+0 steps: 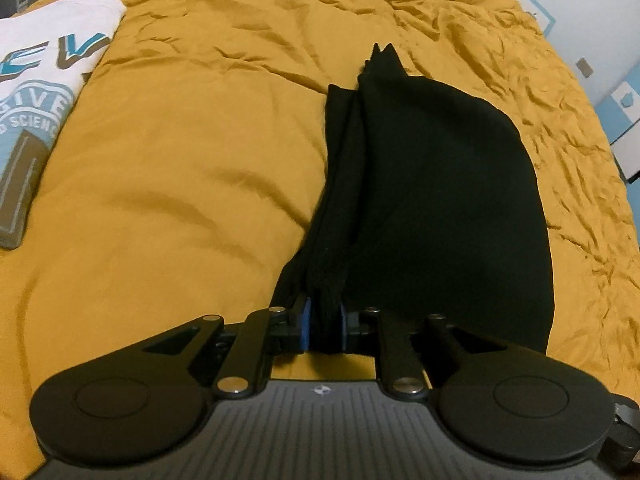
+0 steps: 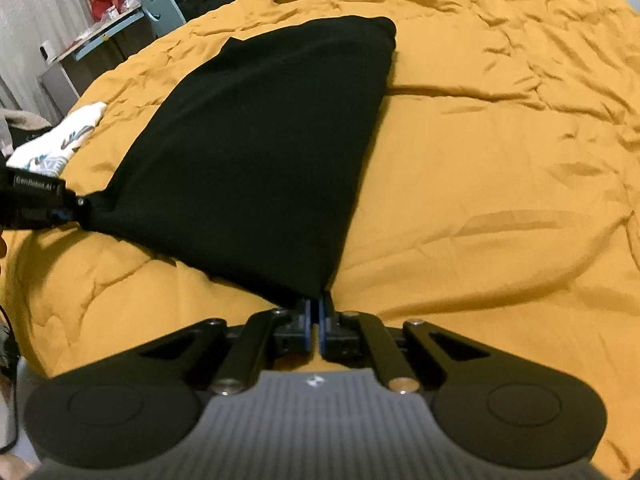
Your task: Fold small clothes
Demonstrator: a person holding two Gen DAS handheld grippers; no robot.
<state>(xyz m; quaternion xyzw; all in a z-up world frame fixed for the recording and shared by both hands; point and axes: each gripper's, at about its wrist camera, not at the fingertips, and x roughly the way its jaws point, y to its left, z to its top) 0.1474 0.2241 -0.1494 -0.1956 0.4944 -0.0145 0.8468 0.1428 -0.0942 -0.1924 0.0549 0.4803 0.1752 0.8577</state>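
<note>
Two grippers, both clenched on one black garment over a mustard duvet. In the left wrist view, left gripper with blue pads pinched on a thick bunched fold of the dark cloth, several layers gathered between them. From there, garment running far and to the right, broad and smooth on the right side, pleated along the left edge, ending in a small peak at the far end. Near corners lifted off the duvet; far part seemingly resting on it. At far left in the same view, a folded white shirt with blue and brown print, well apart from the black piece. In the right wrist view, right gripper nearly closed, its pads nipping just the thin near corner of the garment. Cloth fanned out from that corner toward the far left, stretched taut like a triangle, with one far corner rounded. At the left edge, left gripper seen side-on, gripping the other near corner. Behind it, the white shirt on the duvet. Beyond the bed, at far left, a cluttered desk and a pale blue chair. Wrinkles across the duvet everywhere, deeper on the far right.
</note>
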